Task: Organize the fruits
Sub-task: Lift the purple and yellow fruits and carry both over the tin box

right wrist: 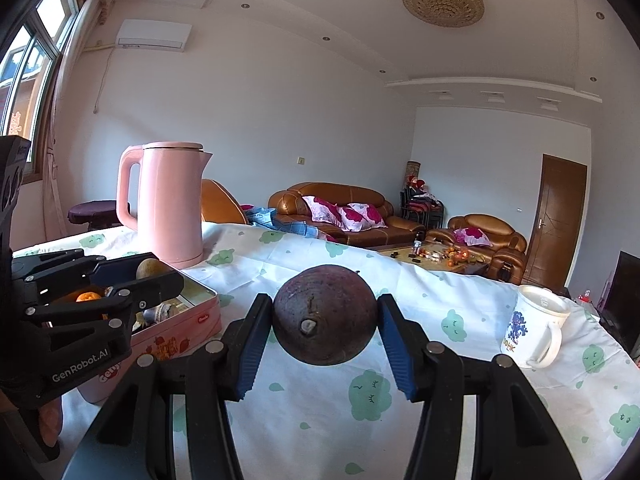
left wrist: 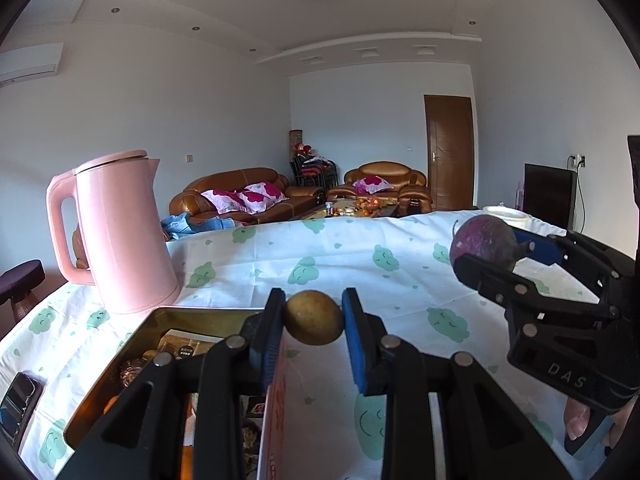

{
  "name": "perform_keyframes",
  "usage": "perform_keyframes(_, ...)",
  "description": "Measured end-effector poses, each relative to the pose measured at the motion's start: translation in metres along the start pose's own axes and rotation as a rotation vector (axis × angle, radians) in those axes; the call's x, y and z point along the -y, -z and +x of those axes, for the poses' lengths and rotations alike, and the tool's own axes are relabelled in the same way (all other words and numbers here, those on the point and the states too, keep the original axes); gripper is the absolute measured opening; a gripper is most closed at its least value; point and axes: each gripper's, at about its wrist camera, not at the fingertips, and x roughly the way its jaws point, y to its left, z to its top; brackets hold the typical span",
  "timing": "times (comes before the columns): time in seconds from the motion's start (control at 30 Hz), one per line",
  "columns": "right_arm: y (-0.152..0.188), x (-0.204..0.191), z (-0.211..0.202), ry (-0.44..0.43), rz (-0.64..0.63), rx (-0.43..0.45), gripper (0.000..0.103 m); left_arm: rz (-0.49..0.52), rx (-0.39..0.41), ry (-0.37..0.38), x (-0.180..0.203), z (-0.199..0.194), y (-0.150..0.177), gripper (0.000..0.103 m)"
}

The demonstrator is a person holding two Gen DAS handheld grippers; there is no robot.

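My left gripper (left wrist: 314,322) is shut on a small round yellow-brown fruit (left wrist: 314,323), held above the right edge of a pink tin box (left wrist: 168,316). The same fruit (right wrist: 149,268) shows in the right wrist view, between the left gripper's (right wrist: 154,274) blue pads over the tin (right wrist: 200,312). Inside the tin lie an orange fruit (right wrist: 88,297) and some wrapped items. My right gripper (right wrist: 323,326) is shut on a larger dark purple round fruit (right wrist: 323,312), lifted over the tablecloth to the right of the tin. That purple fruit (left wrist: 482,244) appears at the right in the left wrist view.
A pink kettle (right wrist: 170,204) stands behind the tin. A white mug (right wrist: 534,326) sits on the right of the cloud-print tablecloth (right wrist: 440,412). A phone (left wrist: 18,400) lies at the table's left edge. Sofas and a coffee table are beyond the table.
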Motion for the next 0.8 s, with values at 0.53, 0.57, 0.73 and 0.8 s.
perform_keyframes(0.53,-0.020,-0.039,0.006,-0.099,-0.026,-0.014,0.055,-0.050,-0.008,-0.042,-0.041,-0.015,0.003,0.031)
perform_keyframes(0.57,-0.021,-0.041,0.007,-0.105,-0.029,-0.015,0.055,-0.052,-0.010,-0.046,-0.044,-0.015,0.003,0.031)
perform_keyframes(0.73,-0.024,-0.053,0.012,-0.134,-0.042,-0.022,0.055,-0.068,-0.019,-0.065,-0.056,-0.018,0.004,0.031)
perform_keyframes(0.8,-0.025,-0.058,0.014,-0.145,-0.047,-0.024,0.055,-0.072,-0.023,-0.071,-0.061,-0.019,0.004,0.031)
